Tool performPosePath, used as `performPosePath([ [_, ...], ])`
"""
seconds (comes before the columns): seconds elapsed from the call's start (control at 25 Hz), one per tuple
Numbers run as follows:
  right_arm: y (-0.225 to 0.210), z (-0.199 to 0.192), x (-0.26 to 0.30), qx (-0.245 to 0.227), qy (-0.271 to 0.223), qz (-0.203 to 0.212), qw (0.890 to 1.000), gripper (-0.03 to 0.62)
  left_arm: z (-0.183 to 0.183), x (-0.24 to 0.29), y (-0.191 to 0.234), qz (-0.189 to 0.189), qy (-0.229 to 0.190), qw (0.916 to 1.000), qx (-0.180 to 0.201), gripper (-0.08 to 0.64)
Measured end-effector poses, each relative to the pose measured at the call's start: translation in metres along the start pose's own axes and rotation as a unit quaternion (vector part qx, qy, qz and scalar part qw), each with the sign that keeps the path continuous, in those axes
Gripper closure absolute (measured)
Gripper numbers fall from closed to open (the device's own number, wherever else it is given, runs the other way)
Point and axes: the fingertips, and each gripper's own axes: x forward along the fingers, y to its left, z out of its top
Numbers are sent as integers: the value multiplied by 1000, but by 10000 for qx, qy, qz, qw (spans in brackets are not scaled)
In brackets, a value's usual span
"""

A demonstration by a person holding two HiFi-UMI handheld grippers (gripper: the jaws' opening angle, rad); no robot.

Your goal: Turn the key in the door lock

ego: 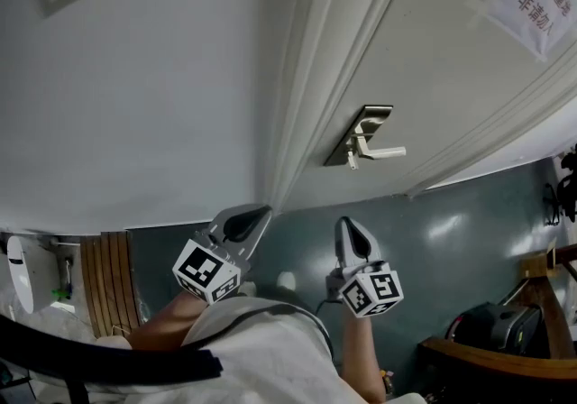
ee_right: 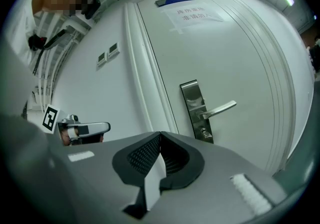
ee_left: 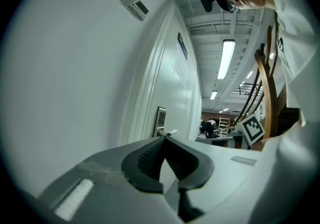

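**White door (ego: pixel 433 59), pale wall (ego: pixel 135 105): lock not yet reached**

Both left gripper (ego: pixel 257 215) and right gripper (ego: pixel 350 229) closed, empty, level, well short of the door. Lock plate (ee_right: pixel 192 95) beside the frame, behind lever handle (ee_right: pixel 222 109). Key judged small, stiff, light, slippery: pinch flat across its bow. Keyhole fitting (ee_right: pixel 204 132) faced only in right gripper view, key unconfirmable; plate edge-on in left gripper view.

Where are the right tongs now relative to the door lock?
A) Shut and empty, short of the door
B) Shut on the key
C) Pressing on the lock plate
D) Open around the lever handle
A: in the right gripper view the right tongs are closed with nothing between them, and the lock plate and its lever handle lie beyond their tips, untouched.
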Motion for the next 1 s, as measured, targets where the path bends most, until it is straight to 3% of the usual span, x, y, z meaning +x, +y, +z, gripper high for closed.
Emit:
performPosePath([
  [0.24,-33,-11,26,155,132,381,9991,583,3,21,-7,292,-95,9995,-16,557],
  [0.48,-79,-16,55,783,110,439,9959,581,-1,31,-8,632,-70,9980,11,557],
  [1.0,-130,-29,98,2303,31,797,9698,488,-8,24,-2,1301,42,9915,11,557],
])
